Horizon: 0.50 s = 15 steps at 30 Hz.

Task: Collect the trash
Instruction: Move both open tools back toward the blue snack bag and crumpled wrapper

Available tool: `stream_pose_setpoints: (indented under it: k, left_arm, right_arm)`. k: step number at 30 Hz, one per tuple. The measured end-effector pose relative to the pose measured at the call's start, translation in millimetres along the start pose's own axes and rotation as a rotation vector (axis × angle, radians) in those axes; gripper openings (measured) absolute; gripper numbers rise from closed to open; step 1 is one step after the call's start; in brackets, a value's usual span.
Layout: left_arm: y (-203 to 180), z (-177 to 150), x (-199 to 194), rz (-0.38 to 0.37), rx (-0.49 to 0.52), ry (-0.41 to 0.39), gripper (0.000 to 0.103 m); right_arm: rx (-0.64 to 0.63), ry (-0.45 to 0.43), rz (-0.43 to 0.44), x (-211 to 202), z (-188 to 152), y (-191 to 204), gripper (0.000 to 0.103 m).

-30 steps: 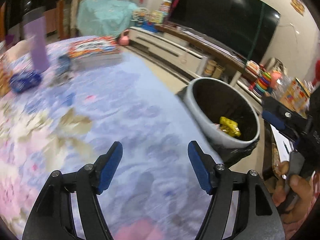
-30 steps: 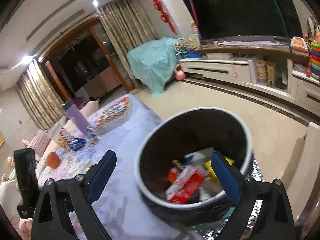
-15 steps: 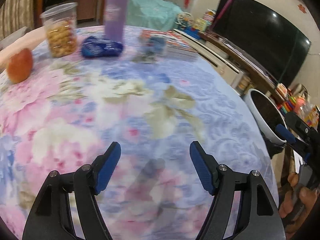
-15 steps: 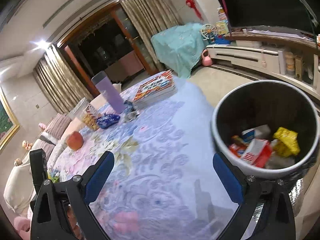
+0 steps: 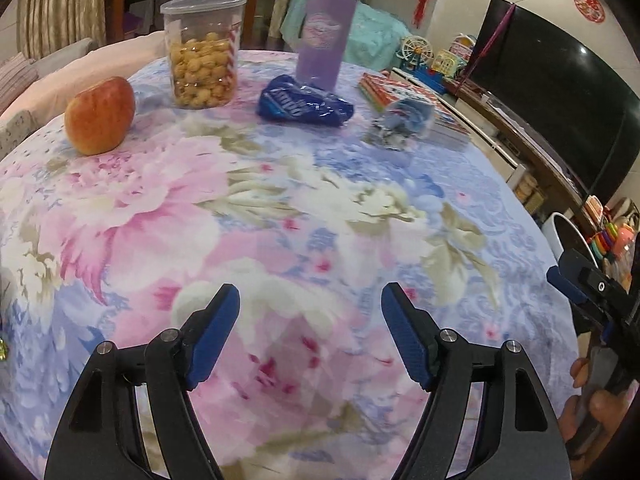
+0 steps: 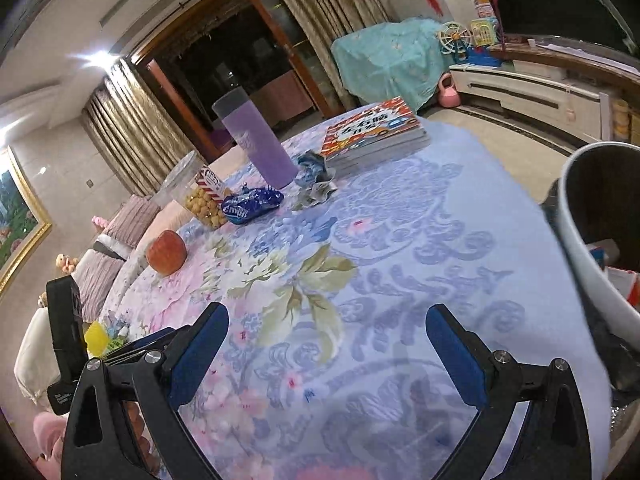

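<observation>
Blue foil wrapper [image 5: 305, 101] lies far across the table [image 5: 280, 240], crumpled wrapper [image 5: 394, 130] right of it by the books [image 5: 416, 100]. Both look light, crinkly, slippery: pinch a raised fold. Left gripper [image 5: 310, 334] and right gripper [image 6: 326, 356] gape empty.

Trash bin [image 6: 580, 240] cut off, contents perhaps cartons.

A blue wrapper [image 5: 305, 102] and a crumpled wrapper [image 5: 402, 126] are lying on the table; trash is sitting in the bin [image 6: 580, 240]
</observation>
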<state>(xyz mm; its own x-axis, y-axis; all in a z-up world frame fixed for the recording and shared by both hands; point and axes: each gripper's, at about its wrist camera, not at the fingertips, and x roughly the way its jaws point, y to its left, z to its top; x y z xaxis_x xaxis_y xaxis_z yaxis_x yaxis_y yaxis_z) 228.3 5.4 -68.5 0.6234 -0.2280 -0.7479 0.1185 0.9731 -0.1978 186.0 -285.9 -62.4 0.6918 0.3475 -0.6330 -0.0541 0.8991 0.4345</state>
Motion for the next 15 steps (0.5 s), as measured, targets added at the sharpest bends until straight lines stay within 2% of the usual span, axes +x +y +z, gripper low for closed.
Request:
stream_pose_setpoints:
  k: [8, 15]
  left_arm:
    - [17, 27, 22, 0.053, 0.043, 0.002, 0.076]
    - [30, 56, 43, 0.087, 0.038, -0.007, 0.077]
  right_arm:
    - [0.010, 0.036, 0.015, 31, 12, 5, 0.100]
    - [-0.001, 0.064, 0.030, 61, 28, 10, 0.100]
